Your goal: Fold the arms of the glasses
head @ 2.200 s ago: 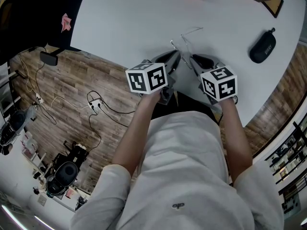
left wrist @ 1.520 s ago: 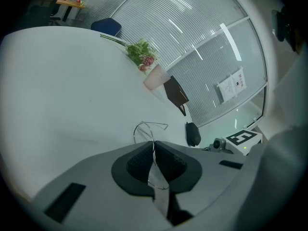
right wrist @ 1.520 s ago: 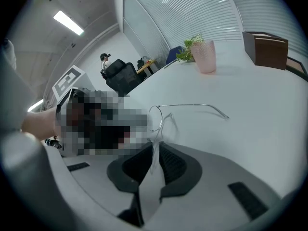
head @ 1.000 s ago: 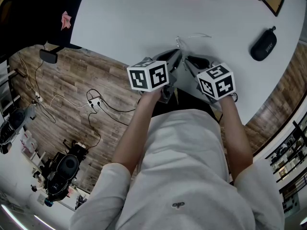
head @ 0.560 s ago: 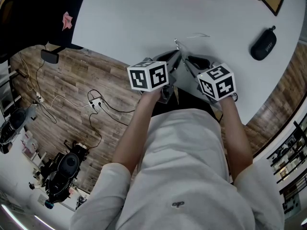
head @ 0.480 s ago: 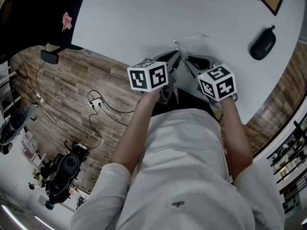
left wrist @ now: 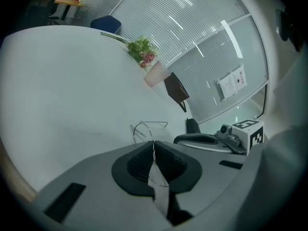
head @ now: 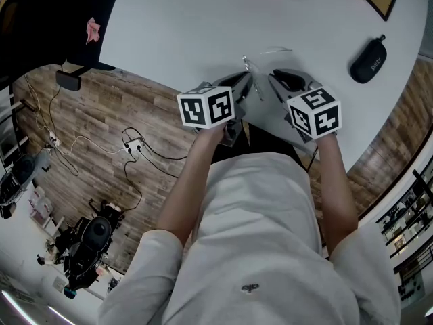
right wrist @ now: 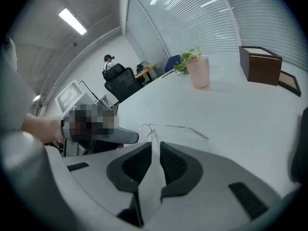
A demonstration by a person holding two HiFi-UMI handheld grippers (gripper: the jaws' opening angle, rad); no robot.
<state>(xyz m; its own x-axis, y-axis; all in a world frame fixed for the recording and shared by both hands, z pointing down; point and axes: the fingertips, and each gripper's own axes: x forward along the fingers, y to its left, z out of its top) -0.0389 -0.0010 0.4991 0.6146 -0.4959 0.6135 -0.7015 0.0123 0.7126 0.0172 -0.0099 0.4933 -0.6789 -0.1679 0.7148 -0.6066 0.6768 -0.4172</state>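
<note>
Below, a white table (head: 189,26) borders wood-plank floor (head: 95,107) strewn with cables (head: 135,144).

Bright, even light from ceiling strips (right wrist: 72,21), soft shadows, strong fisheye bending and dark corners.

A white round surface (head: 176,19) fills the head view from 11 to 2 o'clock, with wood-plank floor (head: 101,127) and trailing cables (head: 135,144) at 9 o'clock. In the left gripper view, slatted window blinds (left wrist: 192,42) stand at 1 o'clock. In the right gripper view, a ceiling strip light (right wrist: 72,20) glows at 10 o'clock above a black office chair (right wrist: 120,85).
</note>
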